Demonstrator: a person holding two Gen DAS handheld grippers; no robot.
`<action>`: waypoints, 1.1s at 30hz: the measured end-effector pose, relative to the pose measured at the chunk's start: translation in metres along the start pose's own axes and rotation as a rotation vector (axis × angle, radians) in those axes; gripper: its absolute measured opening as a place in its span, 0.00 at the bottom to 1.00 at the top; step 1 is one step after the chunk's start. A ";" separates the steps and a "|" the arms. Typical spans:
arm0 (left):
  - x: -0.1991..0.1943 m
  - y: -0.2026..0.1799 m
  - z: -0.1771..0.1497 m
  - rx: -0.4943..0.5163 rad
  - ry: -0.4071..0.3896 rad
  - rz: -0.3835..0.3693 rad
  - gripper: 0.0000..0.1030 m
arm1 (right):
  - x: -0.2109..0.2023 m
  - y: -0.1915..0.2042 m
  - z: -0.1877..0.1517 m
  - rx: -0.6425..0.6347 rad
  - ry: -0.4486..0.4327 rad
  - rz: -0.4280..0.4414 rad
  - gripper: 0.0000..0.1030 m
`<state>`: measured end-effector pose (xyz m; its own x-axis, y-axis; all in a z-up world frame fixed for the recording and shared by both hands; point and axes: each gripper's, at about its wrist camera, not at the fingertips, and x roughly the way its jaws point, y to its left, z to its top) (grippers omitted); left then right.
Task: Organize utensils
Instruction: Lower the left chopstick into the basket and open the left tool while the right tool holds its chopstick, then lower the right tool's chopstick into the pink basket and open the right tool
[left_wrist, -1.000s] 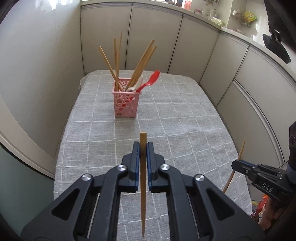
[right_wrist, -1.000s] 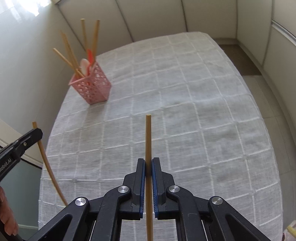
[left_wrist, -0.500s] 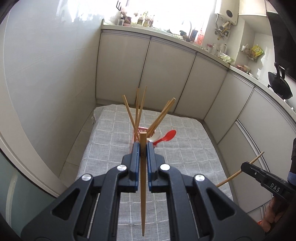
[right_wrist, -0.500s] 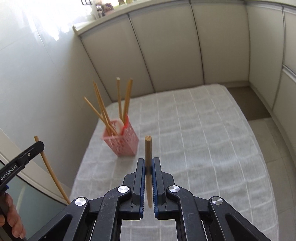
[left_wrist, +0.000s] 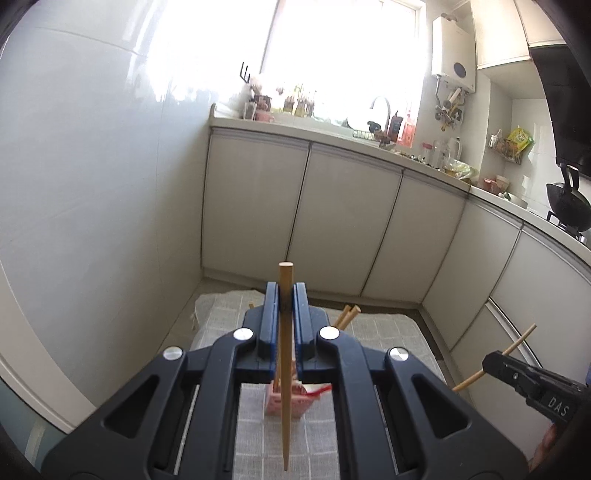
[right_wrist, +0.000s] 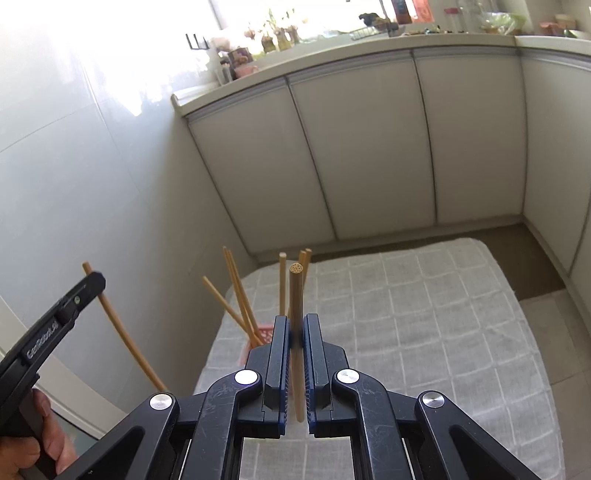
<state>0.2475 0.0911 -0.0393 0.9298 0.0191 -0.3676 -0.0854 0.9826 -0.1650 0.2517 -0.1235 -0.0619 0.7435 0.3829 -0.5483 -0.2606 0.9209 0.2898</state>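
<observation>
My left gripper (left_wrist: 285, 295) is shut on a wooden chopstick (left_wrist: 285, 369) that stands upright between the jaws. Below it, mostly hidden by the gripper, is the pink lattice basket (left_wrist: 275, 402) with chopsticks (left_wrist: 347, 315) and a red spoon (left_wrist: 321, 391). My right gripper (right_wrist: 296, 325) is shut on another wooden chopstick (right_wrist: 295, 295), held upright. The pink basket (right_wrist: 264, 332) with several chopsticks (right_wrist: 240, 295) stands just left of it. The left gripper (right_wrist: 55, 325) with its chopstick (right_wrist: 122, 332) shows at the far left; the right gripper (left_wrist: 517, 376) with its chopstick (left_wrist: 517, 338) shows at lower right in the left wrist view.
The table with a grey checked cloth (right_wrist: 424, 332) stands in a corner. White cabinet doors (left_wrist: 351, 221) run behind it and a glossy white wall (left_wrist: 92, 184) is at the left. A cluttered counter and sink (left_wrist: 380, 125) are above the cabinets.
Both grippers have tilted upward and moved toward the basket, each still holding its chopstick. The basket now lies under the left gripper and close beside the right one.
</observation>
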 end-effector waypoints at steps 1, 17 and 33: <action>0.004 -0.002 0.003 0.007 -0.021 0.012 0.08 | 0.003 0.001 0.003 0.002 -0.004 0.008 0.05; 0.083 -0.004 -0.018 0.049 -0.136 0.048 0.08 | 0.020 -0.021 0.014 0.086 -0.018 0.063 0.05; 0.093 0.018 -0.039 0.012 0.074 0.014 0.48 | 0.028 -0.015 0.010 0.056 -0.010 0.045 0.05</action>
<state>0.3181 0.1034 -0.1119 0.8995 0.0201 -0.4364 -0.0940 0.9845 -0.1484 0.2824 -0.1274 -0.0732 0.7380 0.4225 -0.5262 -0.2591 0.8974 0.3571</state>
